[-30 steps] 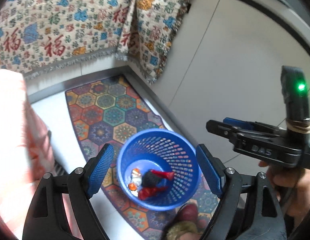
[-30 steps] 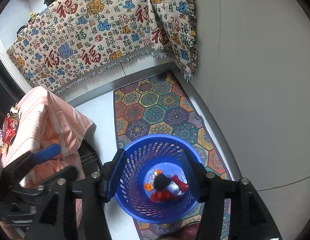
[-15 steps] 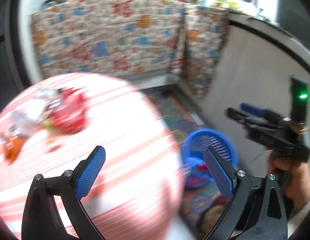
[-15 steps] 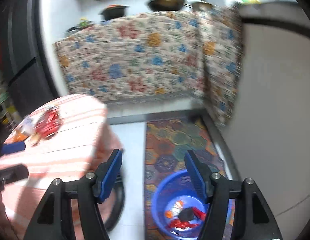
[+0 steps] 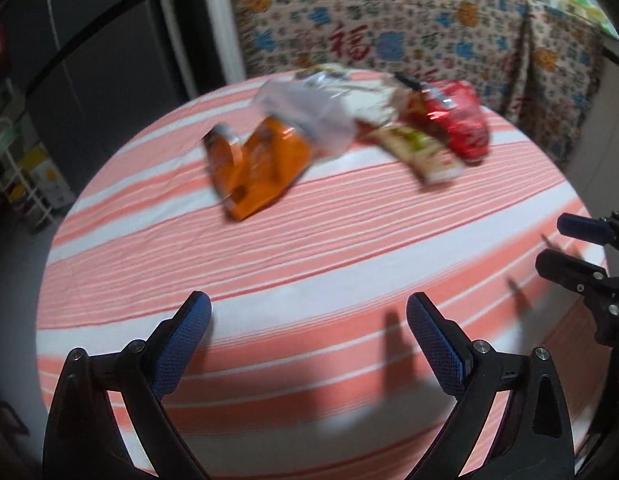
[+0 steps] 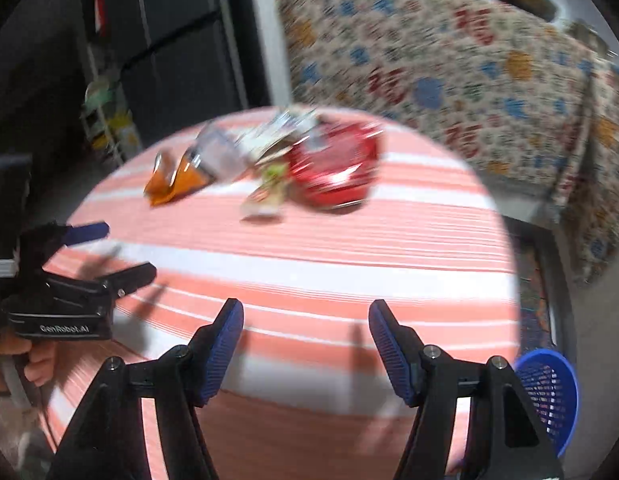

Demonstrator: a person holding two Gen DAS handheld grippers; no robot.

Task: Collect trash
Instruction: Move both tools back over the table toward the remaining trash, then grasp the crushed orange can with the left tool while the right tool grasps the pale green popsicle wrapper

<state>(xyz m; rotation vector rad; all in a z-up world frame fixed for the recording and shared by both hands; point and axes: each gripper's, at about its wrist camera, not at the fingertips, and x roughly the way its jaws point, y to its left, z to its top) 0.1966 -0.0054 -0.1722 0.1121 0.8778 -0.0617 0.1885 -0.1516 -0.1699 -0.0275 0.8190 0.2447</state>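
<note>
A heap of trash lies at the far side of a round table [image 5: 309,248] with a pink-and-white striped cloth. It holds an orange wrapper [image 5: 257,168], a clear plastic bag [image 5: 309,116], a beige-green packet [image 5: 421,152] and a red wrapper [image 5: 457,120]. My left gripper [image 5: 307,304] hovers wide open over the table's near part, well short of the heap, nothing between its pads. My right gripper [image 6: 306,308] is open and empty too, to the right of the left one [image 6: 125,250]. The blue mesh basket [image 6: 549,396] stands on the floor, low right of the table.
A cloth with red characters and blue-orange flowers [image 5: 389,32] drapes the counter behind the table. A dark fridge [image 5: 89,60] and a white shelf rack [image 5: 25,168] stand at the left. A hexagon-patterned rug [image 6: 533,300] lies right of the table.
Both views have swung up and left from the blue basket on the floor to the tabletop with the wrappers. The left jaws stand wider than a second ago.
</note>
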